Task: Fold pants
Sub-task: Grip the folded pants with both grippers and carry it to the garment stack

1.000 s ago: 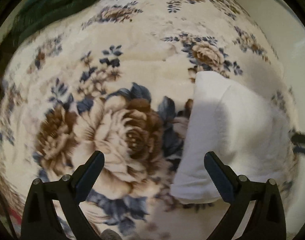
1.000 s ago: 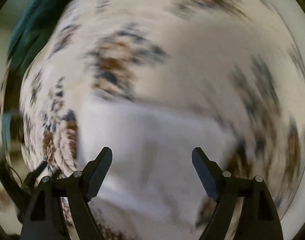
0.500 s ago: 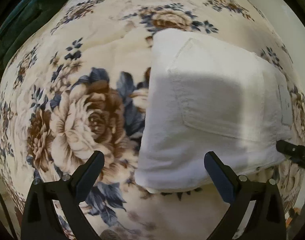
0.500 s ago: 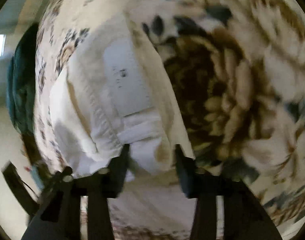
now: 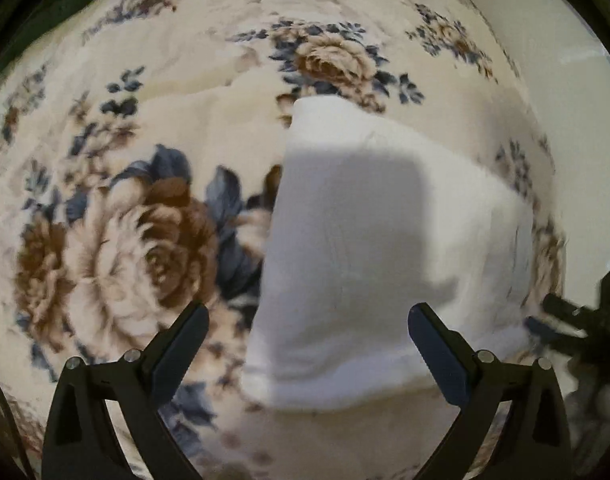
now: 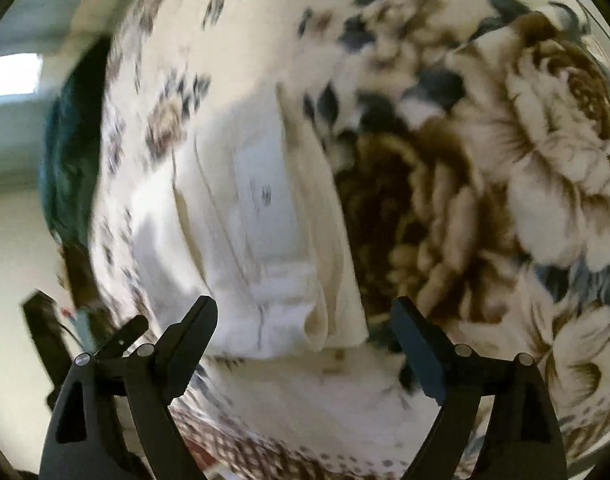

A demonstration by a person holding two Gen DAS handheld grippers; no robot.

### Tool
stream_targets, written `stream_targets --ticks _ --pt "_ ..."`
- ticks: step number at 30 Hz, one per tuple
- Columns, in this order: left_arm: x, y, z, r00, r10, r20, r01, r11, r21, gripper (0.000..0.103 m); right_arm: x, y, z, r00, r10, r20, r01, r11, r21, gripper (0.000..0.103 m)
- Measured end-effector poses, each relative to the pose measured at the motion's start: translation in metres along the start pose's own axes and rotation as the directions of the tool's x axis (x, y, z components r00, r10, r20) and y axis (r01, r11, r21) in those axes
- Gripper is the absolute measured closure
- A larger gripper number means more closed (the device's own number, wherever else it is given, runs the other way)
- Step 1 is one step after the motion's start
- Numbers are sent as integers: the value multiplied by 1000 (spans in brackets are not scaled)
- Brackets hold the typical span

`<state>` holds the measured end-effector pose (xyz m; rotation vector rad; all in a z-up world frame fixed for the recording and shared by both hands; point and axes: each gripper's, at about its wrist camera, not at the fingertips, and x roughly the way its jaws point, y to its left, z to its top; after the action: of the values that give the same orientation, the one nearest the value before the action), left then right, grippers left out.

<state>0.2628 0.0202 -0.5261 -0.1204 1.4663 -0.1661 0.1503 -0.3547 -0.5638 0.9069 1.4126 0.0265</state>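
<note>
While the white pants (image 5: pixel 377 248) lie folded compactly on the floral blanket (image 5: pixel 117 208), both the left gripper (image 5: pixel 309 344) and right gripper (image 6: pixel 305 336) gape empty, the right's jaws having just been opening; folding looks essentially finished.

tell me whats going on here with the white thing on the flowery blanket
A person is folding white pants on a floral blanket, with a two-finger claw in each hand. The pants lie in a compact folded bundle. The right claw has just been opening, and its fingers now stand wide on either side of the bundle's near edge without pinching it. The left claw is open too, above the pants' near left corner, gripping nothing.
</note>
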Motion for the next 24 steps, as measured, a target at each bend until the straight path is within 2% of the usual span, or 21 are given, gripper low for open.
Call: stream_targets --ticks 3,5,7,8,11,18,21,22,24 --pt "20 0 19 998 -52 -19 52 999 12 1 25 -14 25 988 149 -46 -147 988 40 10" --pt "33 2 27 998 -56 -41 56 998 18 2 57 -22 37 957 271 -100 -263 961 86 10" --pt "46 7 34 992 -105 -73 106 994 3 2 83 -27 41 948 287 -139 -273 955 113 9" --pt "51 10 36 986 -139 -89 138 990 -19 2 96 -31 43 936 310 -164 -292 948 125 6" --pt "68 20 39 966 -226 -125 219 973 -72 2 110 -28 49 915 356 -189 -336 933 128 2" --pt "97 20 40 916 -364 -170 350 931 -107 0 132 -6 54 885 379 -269 -367 925 97 2" --pt "111 16 45 884 -422 -201 408 906 -108 0 146 -2 59 884 360 -298 -348 933 94 1" --pt "112 13 46 877 -435 -203 422 901 -106 0 150 -1 61 885 354 -303 -339 935 102 1" --pt "108 4 47 875 -439 -203 433 898 -75 1 155 6 63 891 337 -303 -323 941 98 0"
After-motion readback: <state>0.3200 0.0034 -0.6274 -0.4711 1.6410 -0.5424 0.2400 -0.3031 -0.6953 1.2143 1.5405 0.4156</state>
